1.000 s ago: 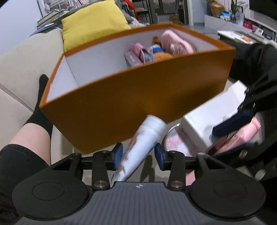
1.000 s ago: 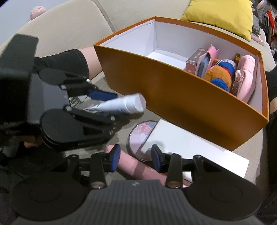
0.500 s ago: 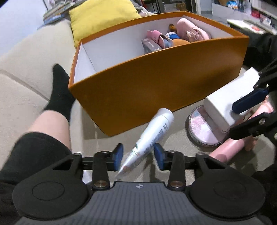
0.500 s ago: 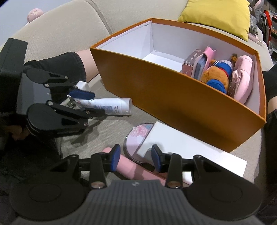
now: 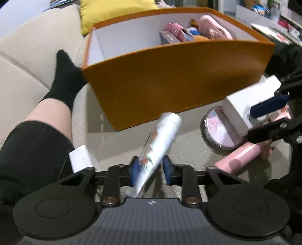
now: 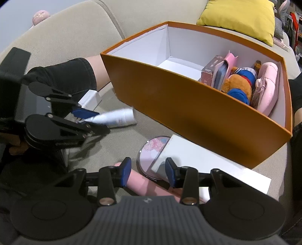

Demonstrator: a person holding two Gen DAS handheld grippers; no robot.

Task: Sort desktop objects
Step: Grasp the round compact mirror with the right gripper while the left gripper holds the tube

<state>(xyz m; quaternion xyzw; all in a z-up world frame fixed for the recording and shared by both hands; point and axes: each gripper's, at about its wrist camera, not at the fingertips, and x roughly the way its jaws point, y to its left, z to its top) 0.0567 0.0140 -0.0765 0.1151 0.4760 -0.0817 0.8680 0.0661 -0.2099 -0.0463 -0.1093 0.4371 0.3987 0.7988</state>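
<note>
My left gripper (image 5: pixel 150 170) is shut on the crimped end of a white cream tube (image 5: pixel 160 141), which is raised and points toward the orange box (image 5: pixel 169 86). The tube also shows in the right wrist view (image 6: pixel 117 117), held by the left gripper (image 6: pixel 88 120). My right gripper (image 6: pixel 148 174) is open and empty above a pink bottle (image 6: pixel 143 185), a round pink mirror (image 6: pixel 151 150) and a flat white box (image 6: pixel 207 165). The orange box (image 6: pixel 188 113) holds a plush bear (image 6: pixel 237 84), a pink pouch (image 6: pixel 268 84) and a small carton (image 6: pixel 209 73).
A yellow cushion (image 6: pixel 239 17) lies behind the box on the beige sofa (image 6: pixel 66 34). A person's leg in a black sock (image 5: pixel 64 79) lies left of the box. A small white box (image 5: pixel 81 158) sits near the knee.
The left gripper has closed on the tube and tilted it up off the sofa. The right gripper has stayed open in about the same place.
</note>
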